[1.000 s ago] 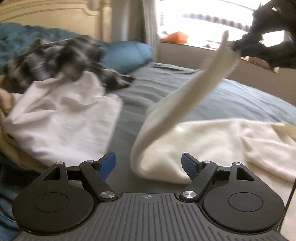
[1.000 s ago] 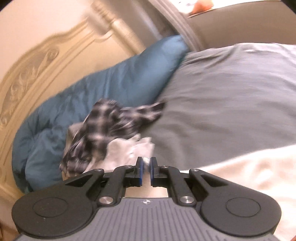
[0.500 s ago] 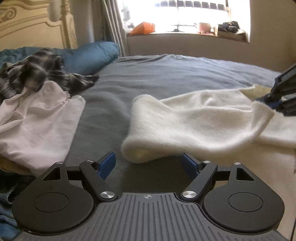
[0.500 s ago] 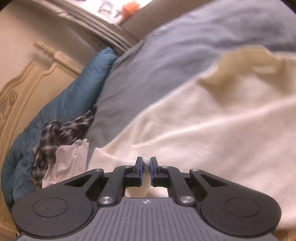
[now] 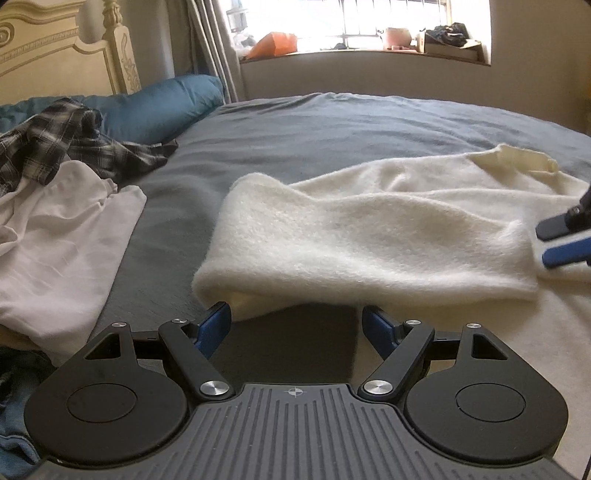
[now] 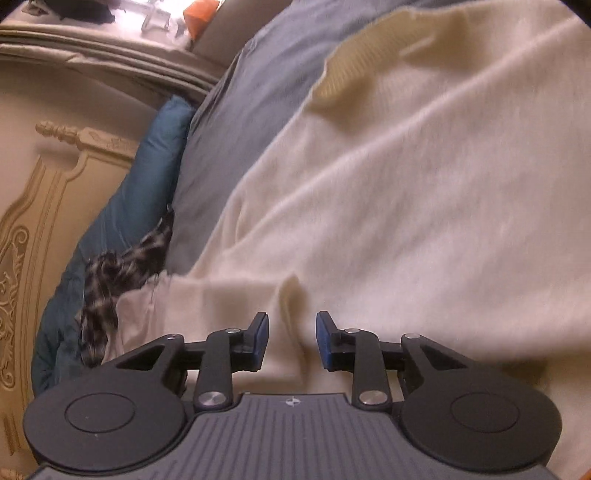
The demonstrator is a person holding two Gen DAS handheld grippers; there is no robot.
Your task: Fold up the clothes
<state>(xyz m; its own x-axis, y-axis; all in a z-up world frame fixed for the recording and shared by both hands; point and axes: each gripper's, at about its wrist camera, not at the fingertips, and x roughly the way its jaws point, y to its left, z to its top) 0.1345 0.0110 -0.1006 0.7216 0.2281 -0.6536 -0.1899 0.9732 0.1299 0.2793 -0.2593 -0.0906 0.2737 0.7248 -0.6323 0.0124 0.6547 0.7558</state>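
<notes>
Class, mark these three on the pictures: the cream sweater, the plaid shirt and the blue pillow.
cream sweater [image 5: 369, 236], left wrist view, on the folded-over sleeve.
plaid shirt [image 5: 74, 136], left wrist view, on its crumpled middle.
blue pillow [image 5: 162, 107], left wrist view, on its front face.

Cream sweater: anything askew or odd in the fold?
Nothing damaged. The cream sweater has one sleeve laid across its body, with a slightly puffy fold at the near left edge. Both tools, left and right, are open and hold nothing.

A wide bed under a grey-blue cover [image 5: 332, 122] fills the room. At its head stands a carved cream wooden headboard [image 5: 55, 55] with a teal pillow [image 5: 162, 103] against it. Daylight floods through a barred window [image 5: 369, 18] (its sill [image 5: 369, 55] is cluttered), beside pale curtains [image 5: 210, 44].
</notes>
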